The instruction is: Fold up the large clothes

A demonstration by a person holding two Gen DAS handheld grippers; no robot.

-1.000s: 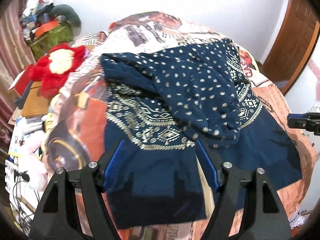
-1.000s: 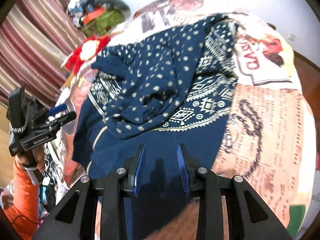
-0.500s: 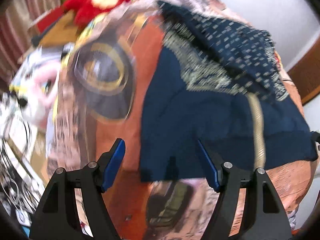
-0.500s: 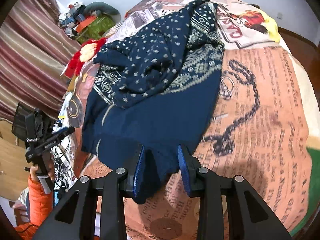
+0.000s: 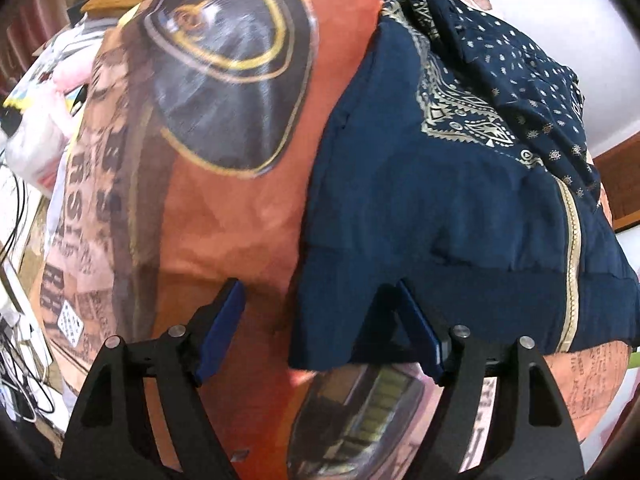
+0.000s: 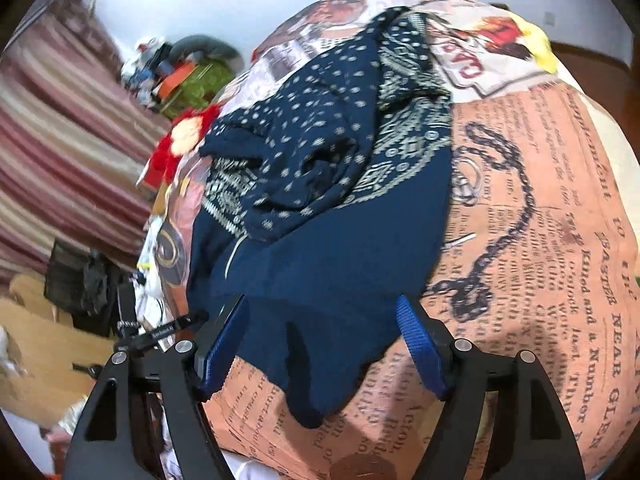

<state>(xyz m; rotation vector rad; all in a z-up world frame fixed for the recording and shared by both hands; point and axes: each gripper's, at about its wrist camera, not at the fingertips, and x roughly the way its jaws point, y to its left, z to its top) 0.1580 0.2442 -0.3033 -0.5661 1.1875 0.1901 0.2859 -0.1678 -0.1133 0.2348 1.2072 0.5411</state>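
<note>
On printed bedspread (image 5: 224,216), perhaps-silky rumpled navy garment (image 6: 332,264)

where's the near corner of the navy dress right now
In the left wrist view, the navy dress lies on the printed bedspread, its near corner just ahead of the open left tongs. The right tongs straddle the other corner.

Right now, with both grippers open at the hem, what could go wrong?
1. The left gripper straddles only the garment corner, so it might pinch the bedsheet too.
2. The bunched dotted part may slide when the hem lifts.
3. The right gripper could catch one layer only.
</note>
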